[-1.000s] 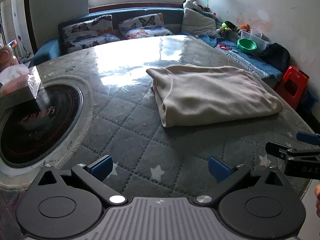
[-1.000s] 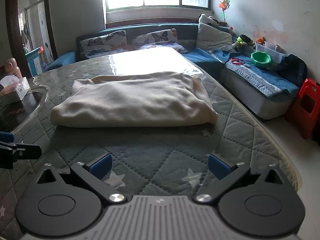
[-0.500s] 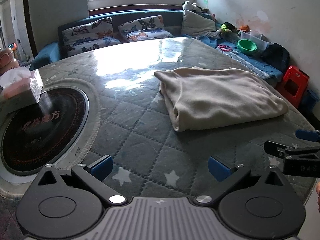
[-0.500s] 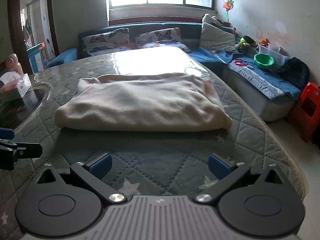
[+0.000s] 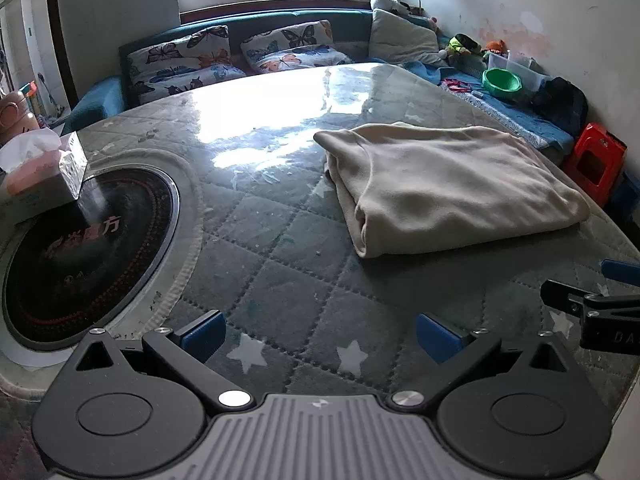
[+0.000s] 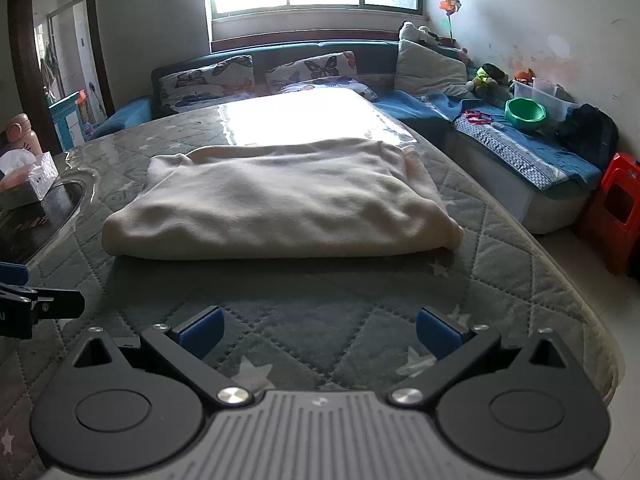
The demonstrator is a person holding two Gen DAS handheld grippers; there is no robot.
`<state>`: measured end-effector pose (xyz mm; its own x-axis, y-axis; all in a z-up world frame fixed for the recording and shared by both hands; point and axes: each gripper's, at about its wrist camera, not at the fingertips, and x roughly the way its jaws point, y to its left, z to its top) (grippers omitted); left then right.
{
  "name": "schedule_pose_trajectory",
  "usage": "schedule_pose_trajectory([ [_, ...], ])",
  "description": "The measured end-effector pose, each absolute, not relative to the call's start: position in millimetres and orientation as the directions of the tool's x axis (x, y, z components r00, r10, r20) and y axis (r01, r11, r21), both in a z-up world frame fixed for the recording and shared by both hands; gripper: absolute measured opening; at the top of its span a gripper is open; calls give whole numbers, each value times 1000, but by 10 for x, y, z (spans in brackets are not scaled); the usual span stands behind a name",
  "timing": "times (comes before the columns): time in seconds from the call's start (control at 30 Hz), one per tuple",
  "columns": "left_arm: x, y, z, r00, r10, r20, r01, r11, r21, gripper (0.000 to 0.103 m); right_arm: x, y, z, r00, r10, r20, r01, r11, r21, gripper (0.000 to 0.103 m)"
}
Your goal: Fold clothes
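A cream garment lies folded into a thick rectangle on the grey quilted table. It also shows in the right wrist view, straight ahead. My left gripper is open and empty, above the table's near part, left of the garment. My right gripper is open and empty, a short way in front of the garment's near edge. The right gripper's tip shows at the right edge of the left wrist view.
A round black hotplate is set into the table at the left, with a tissue box on it. A sofa with butterfly pillows stands behind. A green bowl and a red stool are at the right.
Both grippers have moved slightly; the garment now sits a little farther right in the left view and closer to centre in the right view. The garment itself has not moved.
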<state>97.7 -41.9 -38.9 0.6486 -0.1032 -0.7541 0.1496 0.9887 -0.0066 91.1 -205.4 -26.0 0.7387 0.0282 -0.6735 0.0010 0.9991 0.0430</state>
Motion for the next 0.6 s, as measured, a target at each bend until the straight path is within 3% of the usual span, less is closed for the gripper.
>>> schedule_pose_trajectory([
  [0.6,876,-672,-364,651,-132,-747,205,979,5,103,826,-2127,-248,740,8,-673,18,999,33,103],
])
